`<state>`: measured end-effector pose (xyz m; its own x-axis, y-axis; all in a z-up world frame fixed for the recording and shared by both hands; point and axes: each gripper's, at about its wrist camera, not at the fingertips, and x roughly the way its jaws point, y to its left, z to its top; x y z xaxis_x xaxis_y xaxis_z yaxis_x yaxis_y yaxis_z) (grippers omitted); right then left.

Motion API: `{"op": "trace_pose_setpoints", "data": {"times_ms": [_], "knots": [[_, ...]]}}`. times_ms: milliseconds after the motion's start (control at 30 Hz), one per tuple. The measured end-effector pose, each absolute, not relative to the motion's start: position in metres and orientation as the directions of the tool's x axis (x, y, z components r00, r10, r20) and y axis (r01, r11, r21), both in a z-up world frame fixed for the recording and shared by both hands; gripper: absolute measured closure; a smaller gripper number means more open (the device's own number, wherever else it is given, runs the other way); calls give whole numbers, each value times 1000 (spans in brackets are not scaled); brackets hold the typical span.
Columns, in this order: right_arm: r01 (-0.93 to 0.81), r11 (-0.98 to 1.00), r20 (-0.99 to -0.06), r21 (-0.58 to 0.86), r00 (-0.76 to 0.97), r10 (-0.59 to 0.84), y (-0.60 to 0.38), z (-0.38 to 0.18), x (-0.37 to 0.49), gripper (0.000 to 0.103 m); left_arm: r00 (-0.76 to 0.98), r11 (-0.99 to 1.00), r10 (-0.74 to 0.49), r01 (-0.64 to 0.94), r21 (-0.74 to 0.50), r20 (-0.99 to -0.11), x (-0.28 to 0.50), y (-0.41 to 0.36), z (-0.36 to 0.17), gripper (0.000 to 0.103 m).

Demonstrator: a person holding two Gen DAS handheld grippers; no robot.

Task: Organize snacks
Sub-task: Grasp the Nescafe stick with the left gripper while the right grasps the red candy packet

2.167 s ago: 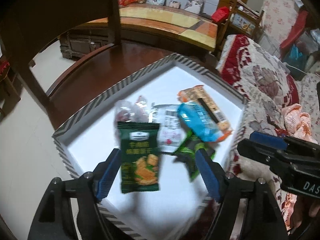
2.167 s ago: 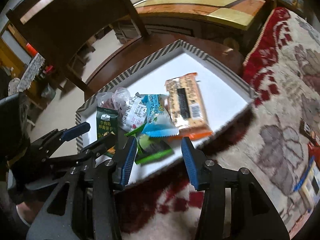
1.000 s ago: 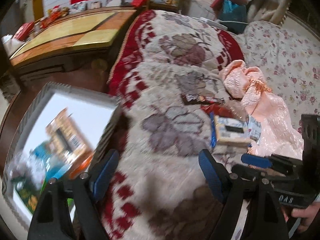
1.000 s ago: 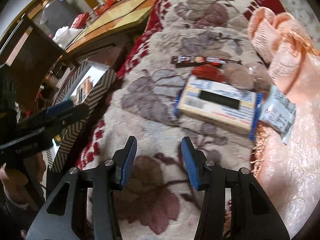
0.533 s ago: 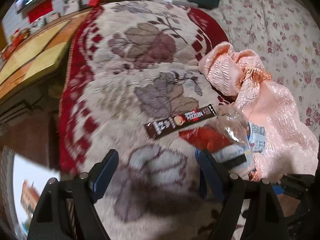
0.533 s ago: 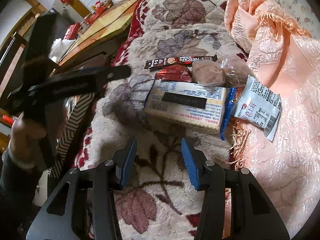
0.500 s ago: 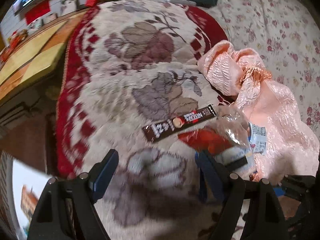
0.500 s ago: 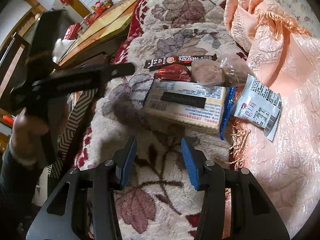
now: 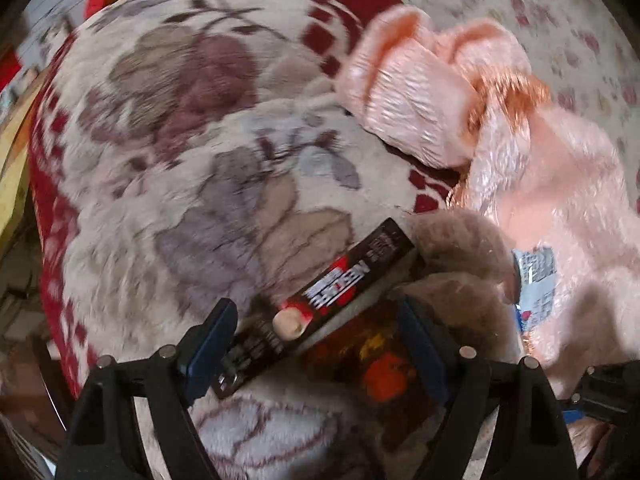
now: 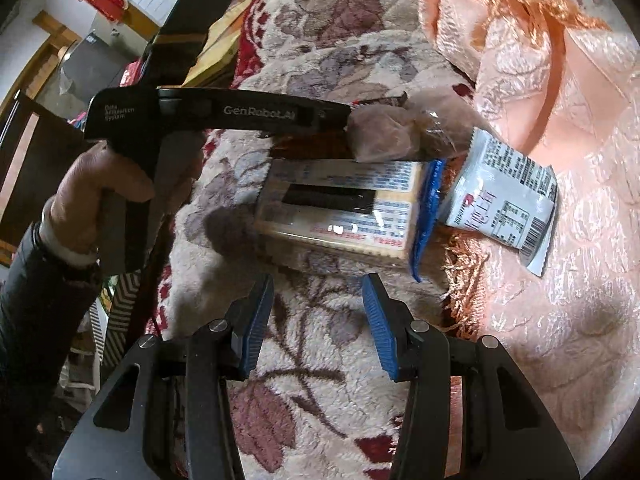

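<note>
My left gripper [image 9: 316, 344] is open, its jaws straddling a dark Nescafe stick [image 9: 320, 312] and a red packet [image 9: 380, 364] on the floral blanket. A clear bag of brown snacks [image 9: 460, 256] lies just beyond. In the right wrist view my right gripper [image 10: 316, 316] is open and empty, short of a flat biscuit pack with a blue end [image 10: 344, 208]. A white sachet [image 10: 504, 204] lies to its right and the clear bag [image 10: 392, 136] behind it. The left gripper's body [image 10: 224, 114] reaches in from the left.
A pink satin cloth [image 9: 500, 120] is bunched at the right, also in the right wrist view [image 10: 560, 80]. The striped rim of the white tray [image 10: 120, 308] shows at the lower left, beside the blanket's edge.
Both grippers have swung away from the tray to the blanket. The left gripper has closed in on the Nescafe stick, which now lies between its jaws. The right gripper has edged nearer the biscuit pack.
</note>
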<state>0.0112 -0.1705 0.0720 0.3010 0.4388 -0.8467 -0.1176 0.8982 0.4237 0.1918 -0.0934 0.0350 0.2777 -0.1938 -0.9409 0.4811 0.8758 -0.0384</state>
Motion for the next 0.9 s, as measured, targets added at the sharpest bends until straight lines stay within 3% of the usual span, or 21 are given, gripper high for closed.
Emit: {"op": "trace_pose_setpoints", "data": {"times_ms": [267, 333, 400, 467, 533, 900], "knots": [[-115, 892, -843, 438, 293, 452, -172, 67, 13, 57, 259, 865, -121, 501, 26, -958, 203, -105, 15, 23], [-126, 890, -841, 438, 292, 456, -170, 67, 13, 57, 270, 881, -131, 474, 13, -954, 206, -101, 20, 34], [-134, 890, -840, 435, 295, 455, -169, 68, 13, 57, 294, 897, -130, 441, 14, -947, 210, -96, 25, 62], [-141, 889, -837, 435, 300, 457, -166, 68, 14, 57, 280, 910, -165, 414, -36, -946, 215, -89, 27, 66], [-140, 890, -837, 434, 301, 456, -166, 68, 14, 57, 288, 914, -174, 402, -45, -942, 215, -86, 28, 79], [-160, 905, -828, 395, 365, 426, -159, 83, 27, 57, 336, 963, -189, 249, -107, -923, 193, -27, 43, 82]]}}
